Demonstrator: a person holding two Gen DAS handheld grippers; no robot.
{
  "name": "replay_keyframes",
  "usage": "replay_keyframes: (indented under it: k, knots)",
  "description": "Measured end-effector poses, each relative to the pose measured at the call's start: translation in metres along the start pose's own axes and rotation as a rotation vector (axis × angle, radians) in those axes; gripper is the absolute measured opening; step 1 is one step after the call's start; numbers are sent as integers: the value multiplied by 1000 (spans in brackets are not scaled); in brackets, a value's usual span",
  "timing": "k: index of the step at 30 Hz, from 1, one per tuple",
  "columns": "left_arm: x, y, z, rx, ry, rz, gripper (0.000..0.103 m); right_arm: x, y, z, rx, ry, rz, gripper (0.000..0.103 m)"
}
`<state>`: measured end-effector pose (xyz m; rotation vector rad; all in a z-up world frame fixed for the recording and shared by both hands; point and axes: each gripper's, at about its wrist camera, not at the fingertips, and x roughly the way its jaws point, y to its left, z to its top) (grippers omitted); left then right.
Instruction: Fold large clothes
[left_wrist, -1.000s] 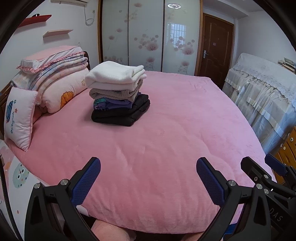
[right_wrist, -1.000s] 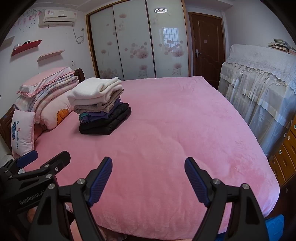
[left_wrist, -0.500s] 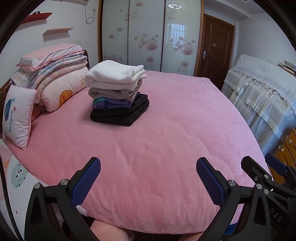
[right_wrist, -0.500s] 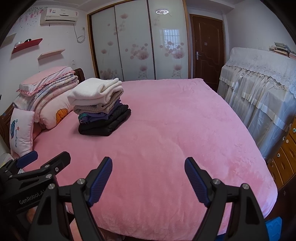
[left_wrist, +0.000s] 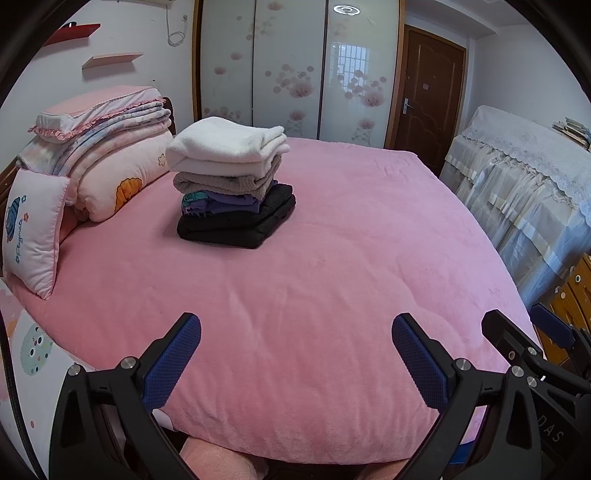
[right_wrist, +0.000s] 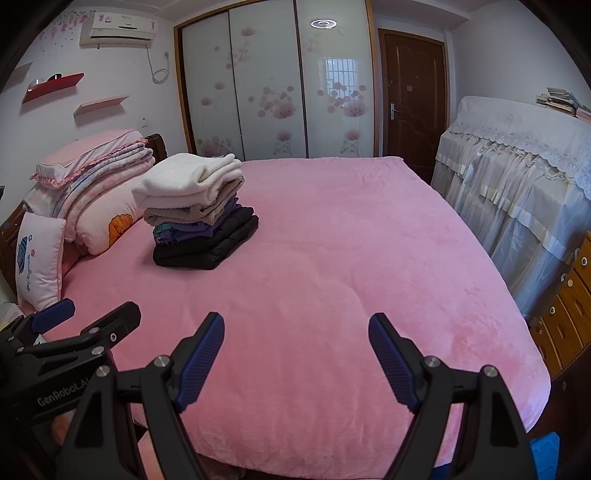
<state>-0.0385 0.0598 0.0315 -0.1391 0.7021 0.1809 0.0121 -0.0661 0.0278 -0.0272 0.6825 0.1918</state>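
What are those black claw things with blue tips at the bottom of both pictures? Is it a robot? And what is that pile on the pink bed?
It is not a robot. A person holds one grabber tool in each hand, and each tool carries a small camera looking out along its two fingers. One picture comes from the left gripper, the other from the right gripper. Each camera also catches the other tool at its edge. Both grippers are open and hold nothing; they hover at the near edge of the pink bed. On the bed sits a stack of folded clothes: white on top, then beige, purple, and black at the bottom. Pillows and folded bedding lie beside the stack, to its left.
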Motion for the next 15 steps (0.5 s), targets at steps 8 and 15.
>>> replay_keyframes:
  k: [8,15]
  knots:
    - [1,-1,0,4,-1,-2,102,-1,1,1,0,0,2,81]
    - [2,-2,1,1,6,-8,101,-1,-1,0,3,2,2,81]
